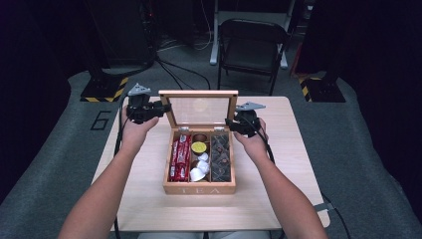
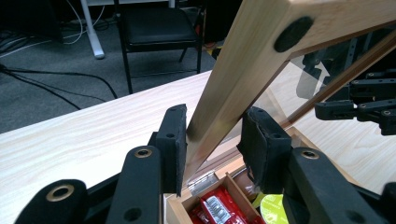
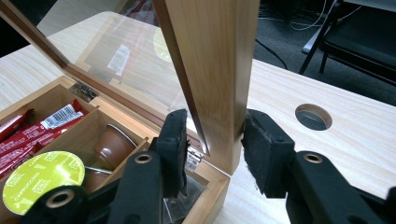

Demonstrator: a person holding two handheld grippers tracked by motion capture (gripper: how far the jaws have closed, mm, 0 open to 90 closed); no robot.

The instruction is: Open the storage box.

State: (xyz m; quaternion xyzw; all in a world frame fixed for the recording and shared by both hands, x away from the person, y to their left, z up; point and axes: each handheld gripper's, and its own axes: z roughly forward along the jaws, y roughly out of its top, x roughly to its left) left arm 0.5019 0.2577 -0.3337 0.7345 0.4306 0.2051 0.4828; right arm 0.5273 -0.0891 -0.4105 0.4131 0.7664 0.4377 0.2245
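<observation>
A wooden tea box [image 1: 199,188] stands open at mid-table, its glass lid [image 1: 199,93] upright. My left gripper [image 1: 166,107] is shut on the lid's left frame rail [image 2: 219,93], with both pads against the wood. On the opposite side, the right gripper [image 1: 230,123] is shut on the right rail [image 3: 215,70] just above the hinge. Inside lie red packets [image 1: 180,158], a yellow-green capsule [image 1: 199,147], white capsules [image 1: 199,169] and dark sachets [image 1: 220,157]. In the left gripper view the left gripper [image 2: 215,126] straddles the rail; in the right gripper view the right gripper [image 3: 212,128] does the same.
The light wood table [image 1: 149,199] has a round hole [image 3: 313,116] just right of the box. A black folding chair [image 1: 251,45] stands beyond the far edge, with cables on the grey floor. Bare tabletop lies on both sides of the box.
</observation>
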